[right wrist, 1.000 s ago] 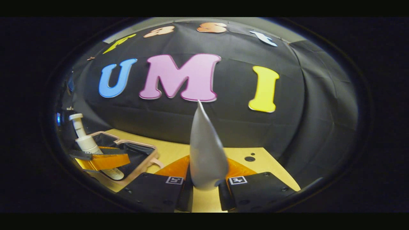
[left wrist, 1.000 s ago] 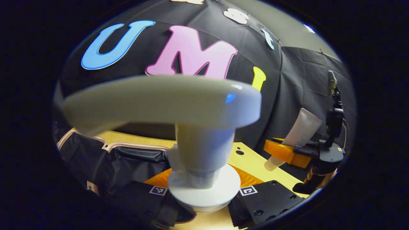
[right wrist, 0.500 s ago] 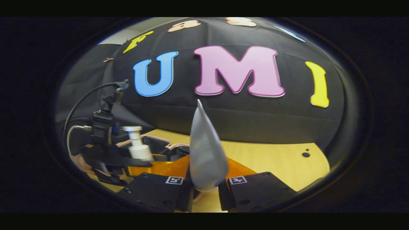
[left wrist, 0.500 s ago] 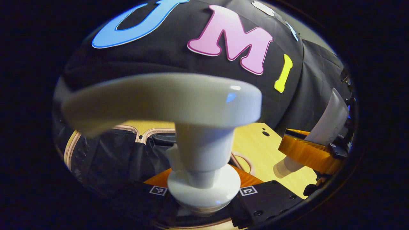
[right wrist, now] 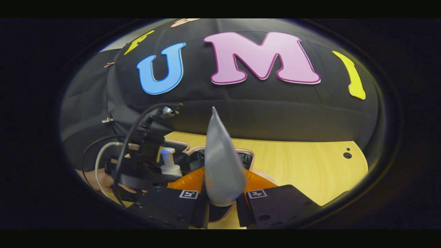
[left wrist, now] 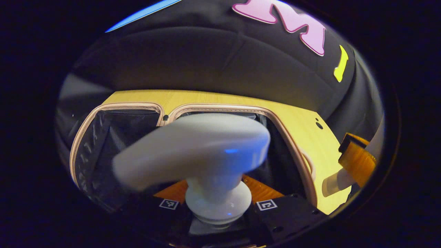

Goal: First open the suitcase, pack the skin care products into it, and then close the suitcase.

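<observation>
Left gripper view: the left gripper (left wrist: 216, 206) is clamped on a pump bottle (left wrist: 217, 201) at its neck, carried over the open suitcase (left wrist: 293, 144), which lies on the counter (left wrist: 206, 98), probably to drop it in. The bottle's long axis runs straight away from the camera, spout (left wrist: 193, 151) swinging left.

Right gripper view: the right gripper (right wrist: 222, 201) pinches a tube (right wrist: 220, 162) by its lower end, crimped tip up, near the suitcase's right edge, likely awaiting its turn.

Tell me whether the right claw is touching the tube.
Touching. The right gripper view shows the right claw closed on the grey tube, a finger pressed against each side of its lower end.
</observation>
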Tool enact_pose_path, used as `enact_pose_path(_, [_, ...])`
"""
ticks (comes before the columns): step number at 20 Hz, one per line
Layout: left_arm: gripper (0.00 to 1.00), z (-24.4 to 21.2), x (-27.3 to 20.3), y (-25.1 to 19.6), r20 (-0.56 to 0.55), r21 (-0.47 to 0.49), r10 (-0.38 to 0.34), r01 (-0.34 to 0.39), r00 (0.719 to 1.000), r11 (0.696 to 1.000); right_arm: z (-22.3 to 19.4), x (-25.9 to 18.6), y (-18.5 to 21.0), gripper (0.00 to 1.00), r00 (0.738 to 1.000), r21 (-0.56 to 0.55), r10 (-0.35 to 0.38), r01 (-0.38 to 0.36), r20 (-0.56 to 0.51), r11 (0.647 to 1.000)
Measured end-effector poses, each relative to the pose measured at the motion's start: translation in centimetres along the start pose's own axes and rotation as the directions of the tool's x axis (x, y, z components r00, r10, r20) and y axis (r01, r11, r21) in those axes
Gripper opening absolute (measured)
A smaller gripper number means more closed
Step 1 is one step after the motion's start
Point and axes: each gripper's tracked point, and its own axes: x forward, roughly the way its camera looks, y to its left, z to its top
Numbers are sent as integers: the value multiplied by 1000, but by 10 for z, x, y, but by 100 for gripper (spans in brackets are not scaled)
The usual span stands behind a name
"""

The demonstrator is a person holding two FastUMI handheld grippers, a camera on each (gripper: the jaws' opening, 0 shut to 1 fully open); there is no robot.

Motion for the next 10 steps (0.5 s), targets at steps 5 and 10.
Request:
enact_pose_path(5, [75, 17, -18, 7, 69, -63, 4, 1, 998, 998, -13, 5, -1, 36, 997, 24, -9, 11, -79, 1000])
enact_pose_path(10, [81, 34, -93, 31, 223, -121, 30, -3, 974, 993, -31, 26, 23, 36, 986, 5, -13, 14, -169, 1000])
